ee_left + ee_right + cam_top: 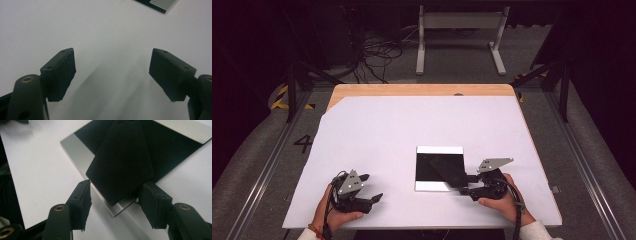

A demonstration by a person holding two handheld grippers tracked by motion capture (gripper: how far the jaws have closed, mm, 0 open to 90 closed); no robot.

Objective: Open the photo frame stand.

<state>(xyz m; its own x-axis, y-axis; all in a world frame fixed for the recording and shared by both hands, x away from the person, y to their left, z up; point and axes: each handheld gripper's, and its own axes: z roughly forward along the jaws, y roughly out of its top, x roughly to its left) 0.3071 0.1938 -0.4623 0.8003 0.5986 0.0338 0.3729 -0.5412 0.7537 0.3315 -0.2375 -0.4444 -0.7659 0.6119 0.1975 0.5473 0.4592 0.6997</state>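
A square black plate (pixel 427 170) with silver strips along two edges lies flat on the white sheet (pixel 377 130). A flat black card (pixel 448 169) rests tilted across it, one corner sticking out past the near silver edge. My right gripper (pixel 466 183) is open at that corner. In the right gripper view the black card (pixel 122 160) tapers down between the jaws of my right gripper (pixel 113 192), with a gap at the left pad. My left gripper (pixel 372 186) sits open over bare sheet at the near left. In its own view, my left gripper (pixel 112 66) holds nothing, and the plate's corner (pixel 160 5) shows far off.
The white sheet covers most of a wooden table (pixel 422 90), whose far strip is bare. Beyond it on the grey floor are loose cables (pixel 377 55) and a white bench frame (pixel 459 30). Metal rails (pixel 267 165) run along both sides.
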